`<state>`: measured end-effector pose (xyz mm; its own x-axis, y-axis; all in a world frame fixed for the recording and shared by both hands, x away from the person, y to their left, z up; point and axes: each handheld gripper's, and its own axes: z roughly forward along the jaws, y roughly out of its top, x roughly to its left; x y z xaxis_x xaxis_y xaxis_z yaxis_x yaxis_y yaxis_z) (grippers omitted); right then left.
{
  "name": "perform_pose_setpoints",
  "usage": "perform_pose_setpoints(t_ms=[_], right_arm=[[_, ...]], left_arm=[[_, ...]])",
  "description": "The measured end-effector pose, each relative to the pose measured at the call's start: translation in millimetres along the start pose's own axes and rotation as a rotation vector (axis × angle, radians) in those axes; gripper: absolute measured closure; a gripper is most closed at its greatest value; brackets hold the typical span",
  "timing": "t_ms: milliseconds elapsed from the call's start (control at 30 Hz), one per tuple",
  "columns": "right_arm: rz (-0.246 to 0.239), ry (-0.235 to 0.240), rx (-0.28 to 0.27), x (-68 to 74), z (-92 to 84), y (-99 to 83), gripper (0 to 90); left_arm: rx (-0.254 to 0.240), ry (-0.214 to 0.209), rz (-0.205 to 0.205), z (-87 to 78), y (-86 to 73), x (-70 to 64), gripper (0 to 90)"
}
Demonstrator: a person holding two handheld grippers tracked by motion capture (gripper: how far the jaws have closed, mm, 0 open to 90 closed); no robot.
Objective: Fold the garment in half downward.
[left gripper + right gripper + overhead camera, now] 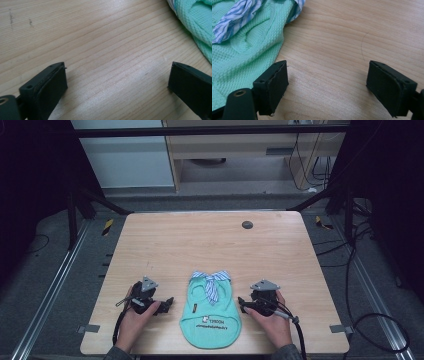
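High view: garment (211,307) near table (150,240) front edge.

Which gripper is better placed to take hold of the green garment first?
Right, by a little. The right gripper is open with one jaw at the garment edge; the left gripper, also open, has bare table ahead.

The mint garment (211,312) bears dark print near its hem, too small to read, perhaps upside down.

Light wooden table (210,245): mint-green garment (212,312) with striped collar lying flat near front edge; dark round disc (247,225) near back.
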<state>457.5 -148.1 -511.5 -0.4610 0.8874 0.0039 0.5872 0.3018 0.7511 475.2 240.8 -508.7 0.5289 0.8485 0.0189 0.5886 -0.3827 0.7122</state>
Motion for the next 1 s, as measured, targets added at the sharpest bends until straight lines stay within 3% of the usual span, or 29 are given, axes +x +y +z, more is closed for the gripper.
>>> perform_pose_setpoints(t_ms=[67,133,167,200,267,367,533,567,633,800,1000], right_arm=[[0.003,-0.006,-0.002,-0.2,0.1,0.3,18.8],[0.0,-0.001,0.027,-0.5,-1.8,4.7,27.9],[0.0,-0.001,0.027,-0.5,-1.8,4.7,27.9],[-0.015,0.015,0.026,-1.1,-6.4,12.4,34.7],[-0.05,0.022,0.034,-2.3,-9.9,20.5,41.1],[-0.073,0.043,0.054,-5.0,-13.9,38.1,51.7],[-0.148,0.035,0.095,-4.1,-10.9,68.9,60.3],[-0.148,0.035,0.095,-4.1,-10.9,68.9,60.3],[-0.176,0.046,0.114,-1.9,-5.9,86.0,62.6],[-0.191,0.062,0.151,0.5,5.6,103.8,70.1],[-0.182,0.094,0.161,5.0,16.4,119.4,75.9]], left_arm=[[0.016,-0.004,-0.001,0.9,3.8,0.5,1.3],[0.008,-0.034,-0.032,0.5,9.2,1.8,7.9],[0.008,-0.034,-0.032,0.5,9.2,1.8,8.5],[0.018,-0.07,-0.052,-0.1,16.2,3.9,8.7],[0.042,-0.077,-0.021,-0.5,26.0,5.0,13.6],[0.054,-0.117,-0.021,-0.8,45.1,8.0,19.6],[0.077,-0.099,0.042,4.3,76.8,8.7,26.4],[0.077,-0.099,0.042,4.3,76.8,8.7,26.5],[0.082,-0.096,0.075,9.3,92.2,3.1,30.7],[0.093,-0.105,0.11,16.8,110.2,-8.7,37.9],[0.074,-0.139,0.095,26.4,128.2,-16.8,47.8]])
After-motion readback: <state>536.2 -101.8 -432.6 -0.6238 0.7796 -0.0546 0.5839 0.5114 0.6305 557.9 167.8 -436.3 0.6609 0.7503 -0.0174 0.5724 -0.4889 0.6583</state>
